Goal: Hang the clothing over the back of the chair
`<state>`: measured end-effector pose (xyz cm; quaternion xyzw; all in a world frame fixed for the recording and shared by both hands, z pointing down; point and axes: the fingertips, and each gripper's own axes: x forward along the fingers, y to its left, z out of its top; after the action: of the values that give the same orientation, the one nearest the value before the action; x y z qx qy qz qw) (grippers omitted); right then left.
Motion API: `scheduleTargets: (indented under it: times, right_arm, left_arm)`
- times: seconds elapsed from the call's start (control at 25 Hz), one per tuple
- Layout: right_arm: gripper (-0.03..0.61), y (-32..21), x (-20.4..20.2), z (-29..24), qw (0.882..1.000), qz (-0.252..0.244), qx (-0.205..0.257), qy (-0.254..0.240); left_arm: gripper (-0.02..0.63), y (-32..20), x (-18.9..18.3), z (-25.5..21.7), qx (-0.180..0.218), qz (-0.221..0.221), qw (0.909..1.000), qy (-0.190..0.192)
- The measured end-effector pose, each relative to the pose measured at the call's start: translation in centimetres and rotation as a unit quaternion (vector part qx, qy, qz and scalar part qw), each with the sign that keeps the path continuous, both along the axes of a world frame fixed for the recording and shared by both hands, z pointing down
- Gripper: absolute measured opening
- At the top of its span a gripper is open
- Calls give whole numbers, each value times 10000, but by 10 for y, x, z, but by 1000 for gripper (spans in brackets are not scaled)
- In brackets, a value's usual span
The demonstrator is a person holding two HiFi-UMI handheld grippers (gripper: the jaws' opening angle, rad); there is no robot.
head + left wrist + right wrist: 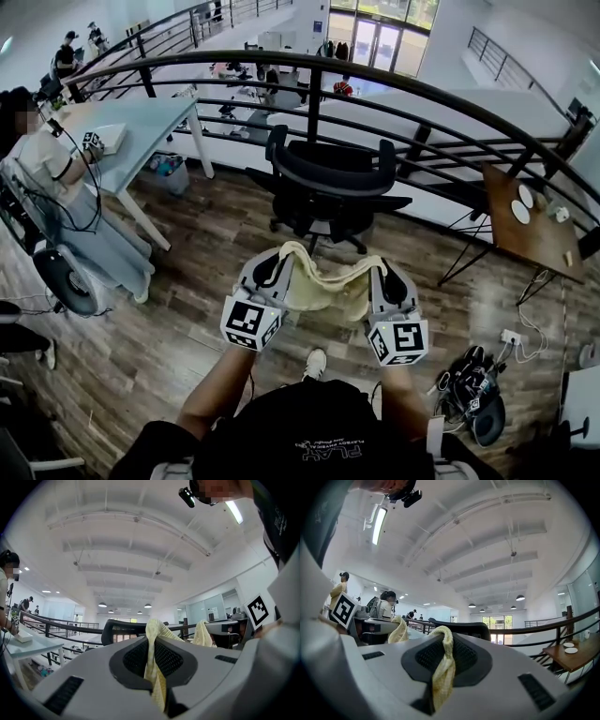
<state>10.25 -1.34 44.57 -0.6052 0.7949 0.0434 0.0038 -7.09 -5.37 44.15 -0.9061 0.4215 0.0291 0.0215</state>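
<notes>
Head view: clothing [323, 286], illegible shirt print [323, 453]

A pale yellow garment [323, 289] is being held between the left gripper [275, 261] and the right gripper [379, 270], one end being pinched in each while the middle is sagging. It is being held near a black office chair [328, 178] (its curved back apparently toward the person), which is standing before a curved black railing [394, 89] on a wooden floor [169, 319].
</notes>
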Motion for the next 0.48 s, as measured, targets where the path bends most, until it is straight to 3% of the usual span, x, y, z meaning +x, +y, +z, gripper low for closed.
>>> scheduleTargets:
  times: [0.36,0.48]
  right_arm:
    - [48,-42,14,-16,9989,-227,156,-372]
    - [48,-55,16,-28,9983,-296,311,-390]
  left_arm:
    - [23,-42,17,-14,144,-2,9998,-104]
    - [23,-56,17,-26,128,18,9999,92]
